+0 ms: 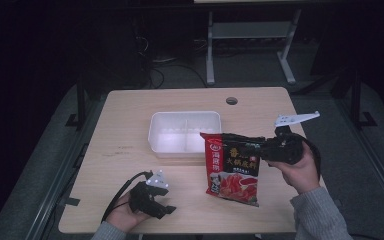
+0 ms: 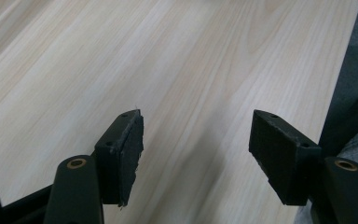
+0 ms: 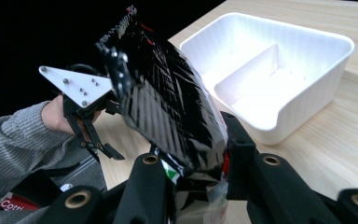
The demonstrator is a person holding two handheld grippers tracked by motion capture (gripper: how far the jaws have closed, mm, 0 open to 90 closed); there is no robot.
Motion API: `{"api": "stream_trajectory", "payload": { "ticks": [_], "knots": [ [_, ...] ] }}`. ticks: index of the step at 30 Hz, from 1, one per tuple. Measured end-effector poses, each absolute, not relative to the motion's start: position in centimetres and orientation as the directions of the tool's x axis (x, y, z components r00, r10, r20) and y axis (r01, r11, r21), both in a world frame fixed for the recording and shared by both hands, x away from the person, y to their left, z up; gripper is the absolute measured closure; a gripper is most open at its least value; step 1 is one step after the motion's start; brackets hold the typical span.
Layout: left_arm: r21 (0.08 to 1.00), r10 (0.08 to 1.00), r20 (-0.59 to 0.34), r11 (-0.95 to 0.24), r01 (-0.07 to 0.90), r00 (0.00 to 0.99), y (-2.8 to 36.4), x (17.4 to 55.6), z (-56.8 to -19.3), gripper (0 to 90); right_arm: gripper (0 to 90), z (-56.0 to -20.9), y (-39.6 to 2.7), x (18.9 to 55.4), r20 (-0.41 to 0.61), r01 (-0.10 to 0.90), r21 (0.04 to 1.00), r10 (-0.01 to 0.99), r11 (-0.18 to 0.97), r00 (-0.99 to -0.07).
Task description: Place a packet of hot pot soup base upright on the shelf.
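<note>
1. Right gripper (image 1: pixel 260 149) raised over table's right side, pointing left — clamped on upper right edge of red sauce packet (image 1: pixel 233 167).
2. Left gripper (image 1: pixel 166 210) low at near-left edge, jaws spread, holding nothing.
3. Packet hangs long axis vertical, front facing camera, just right of white tray (image 1: pixel 184 131).
4. Glossy crinkled plastic; tray rectangular, two-compartment; pale woodgrain table (image 1: pixel 125 115).

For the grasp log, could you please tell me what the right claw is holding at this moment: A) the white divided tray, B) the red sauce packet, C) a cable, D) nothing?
B: the right claw is shut on the edge of the red sauce packet, lifted beside the white divided tray; the left claw is open and empty.
</note>
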State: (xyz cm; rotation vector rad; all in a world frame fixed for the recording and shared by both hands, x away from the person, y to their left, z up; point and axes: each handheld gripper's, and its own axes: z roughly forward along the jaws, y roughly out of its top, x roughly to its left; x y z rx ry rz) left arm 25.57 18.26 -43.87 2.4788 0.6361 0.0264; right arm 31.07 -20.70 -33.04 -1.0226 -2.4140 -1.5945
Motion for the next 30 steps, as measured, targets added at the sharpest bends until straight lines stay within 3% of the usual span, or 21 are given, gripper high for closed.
{"api": "stream_trajectory", "payload": {
  "ticks": [30],
  "knots": [
    [0.521, 0.471, -0.052, -0.739, 0.427, 0.880, 20.2, 24.7, -44.3, 30.4, 73.9, -28.5, -14.2, 34.8, 0.343, 0.507, 0.829, 0.502, 0.236, -0.794]
  ]
}}
